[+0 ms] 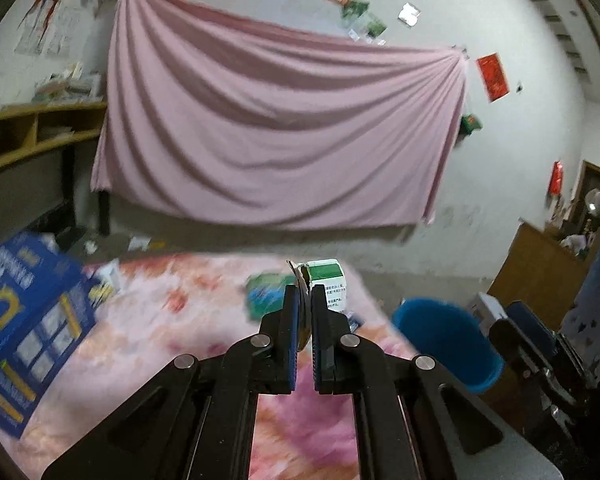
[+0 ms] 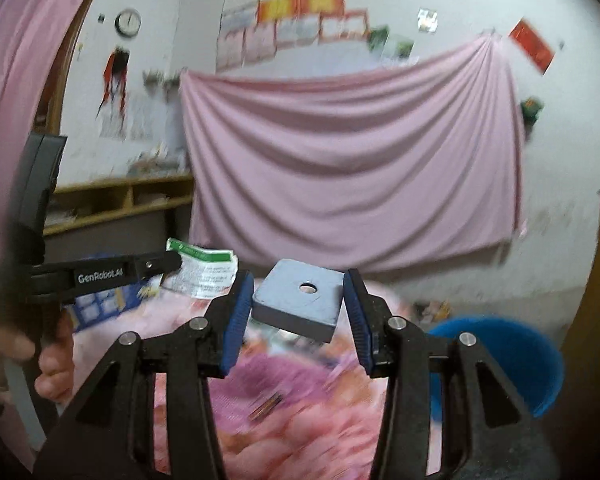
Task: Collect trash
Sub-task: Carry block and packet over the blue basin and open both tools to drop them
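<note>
My left gripper (image 1: pixel 305 289) is shut on a flattened green and white carton (image 1: pixel 327 280), held above the pink patterned bedspread (image 1: pixel 148 340). The same carton (image 2: pixel 202 270) shows at the left in the right wrist view, in the left gripper's fingers (image 2: pixel 156 265). My right gripper (image 2: pixel 299 300) is shut on a flat grey square box with a round hole (image 2: pixel 300 300), held level above the bed. A blue bin (image 1: pixel 452 340) stands on the floor at the bed's right side; it also shows in the right wrist view (image 2: pixel 512 360).
A blue printed box (image 1: pixel 24 320) lies on the bed at the left. A green packet (image 1: pixel 266 296) lies on the bed beyond the left gripper. A pink sheet (image 1: pixel 276 128) hangs on the far wall. A wooden shelf (image 1: pixel 40 128) stands left, a wooden cabinet (image 1: pixel 540 272) right.
</note>
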`<control>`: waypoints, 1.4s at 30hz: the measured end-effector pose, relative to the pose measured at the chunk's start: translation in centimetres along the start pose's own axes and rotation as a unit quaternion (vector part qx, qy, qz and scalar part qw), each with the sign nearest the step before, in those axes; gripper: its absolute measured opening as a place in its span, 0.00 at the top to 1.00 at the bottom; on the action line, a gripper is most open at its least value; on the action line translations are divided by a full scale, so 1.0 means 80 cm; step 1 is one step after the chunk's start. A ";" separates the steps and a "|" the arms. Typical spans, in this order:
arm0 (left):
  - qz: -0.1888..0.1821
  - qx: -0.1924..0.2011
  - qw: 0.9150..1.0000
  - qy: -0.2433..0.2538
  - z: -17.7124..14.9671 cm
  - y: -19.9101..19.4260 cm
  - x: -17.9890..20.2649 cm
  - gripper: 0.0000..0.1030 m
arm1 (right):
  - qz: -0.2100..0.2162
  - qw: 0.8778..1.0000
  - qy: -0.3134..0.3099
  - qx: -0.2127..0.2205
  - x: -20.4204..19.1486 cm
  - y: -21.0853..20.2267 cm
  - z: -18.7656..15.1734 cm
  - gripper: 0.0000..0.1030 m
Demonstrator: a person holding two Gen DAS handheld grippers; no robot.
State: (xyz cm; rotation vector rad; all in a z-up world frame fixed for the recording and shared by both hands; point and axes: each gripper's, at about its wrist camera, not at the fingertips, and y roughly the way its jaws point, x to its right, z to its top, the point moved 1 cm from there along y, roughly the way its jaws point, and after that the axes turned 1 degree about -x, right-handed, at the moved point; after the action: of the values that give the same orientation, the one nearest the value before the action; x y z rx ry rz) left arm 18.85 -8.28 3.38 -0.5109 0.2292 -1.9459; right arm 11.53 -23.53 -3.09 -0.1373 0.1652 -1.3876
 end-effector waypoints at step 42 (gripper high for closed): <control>-0.146 -0.254 0.955 -0.039 -0.003 0.261 0.200 0.80 | -0.175 0.965 0.150 -0.129 0.249 0.037 -0.062 0.29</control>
State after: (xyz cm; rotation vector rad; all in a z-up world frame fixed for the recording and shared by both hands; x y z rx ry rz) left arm 30.40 -31.54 -0.90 -1.0031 0.6446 -2.1471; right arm 16.86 -42.57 -9.25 -0.1781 0.5992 -1.7313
